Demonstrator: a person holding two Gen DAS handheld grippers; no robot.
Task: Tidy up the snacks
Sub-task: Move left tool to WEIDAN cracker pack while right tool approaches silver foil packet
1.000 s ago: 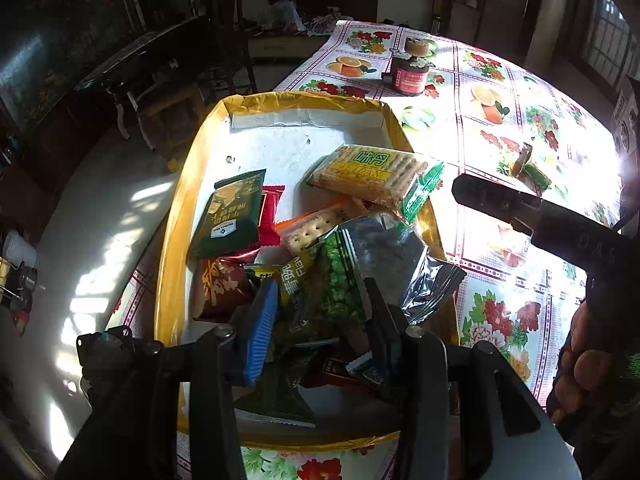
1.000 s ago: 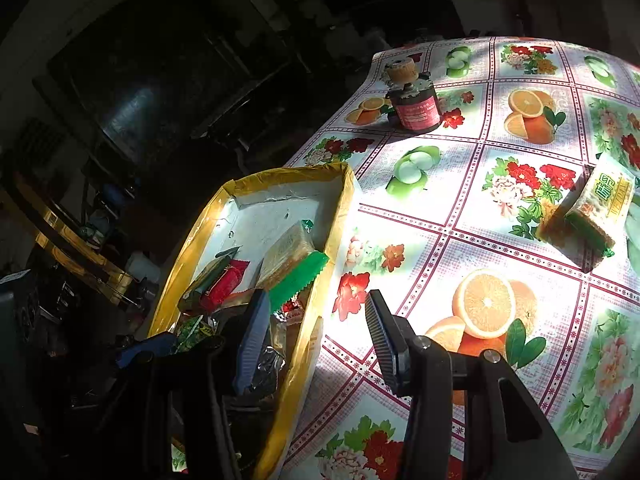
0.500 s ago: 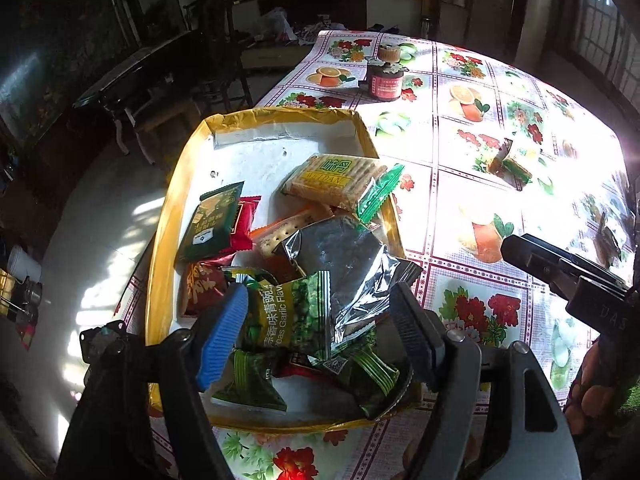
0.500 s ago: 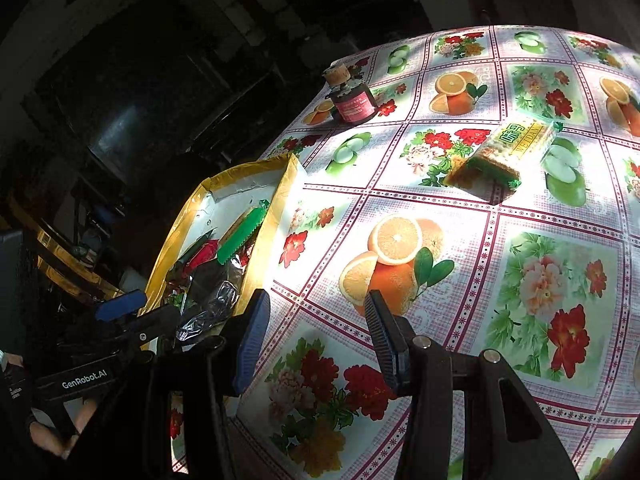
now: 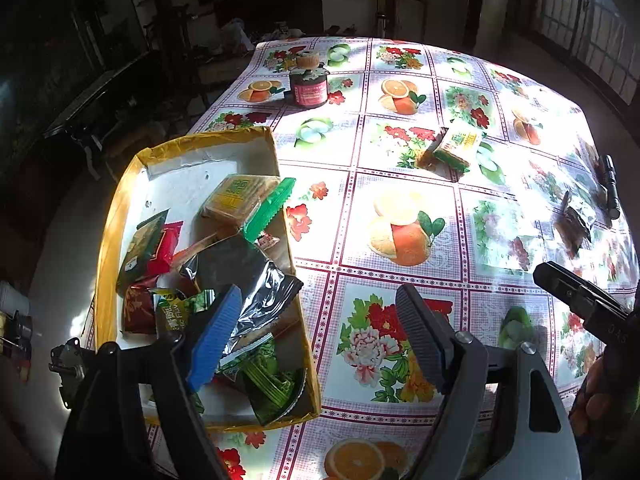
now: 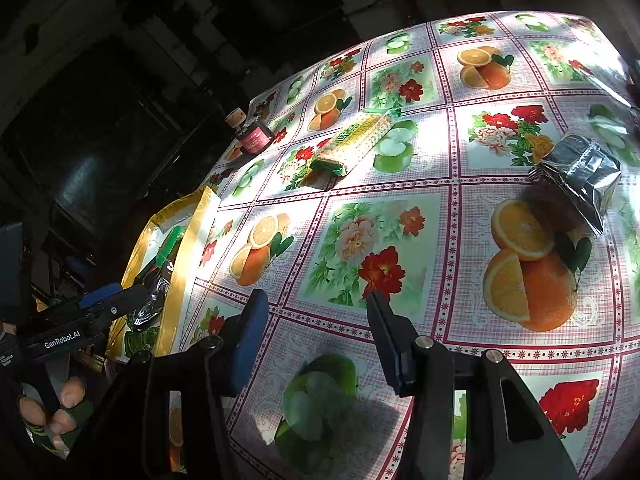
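Both grippers have swung away from the yellow tray (image 5: 108, 236) out over the tablecloth (image 5: 404, 208). Snack packets (image 5: 240, 280) fill that tray; a cracker pack (image 6: 356, 140) and a silver pouch (image 6: 580, 176) lie well beyond it. Left gripper (image 5: 320, 336) and right gripper (image 6: 316, 316) hover with jaws spread, empty.

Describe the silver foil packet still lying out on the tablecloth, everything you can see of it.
The silver foil packet is a crinkled, shiny metallic pouch with a serrated sealed edge at its left end. It lies flat and slightly puffed on the floral tablecloth, partly over a printed orange, well away from the yellow-rimmed box. Nothing touches it but the cloth. A black pen-like object lies just beyond it in the left wrist view. No printing is legible. The right gripper, jaws open, points short of it.
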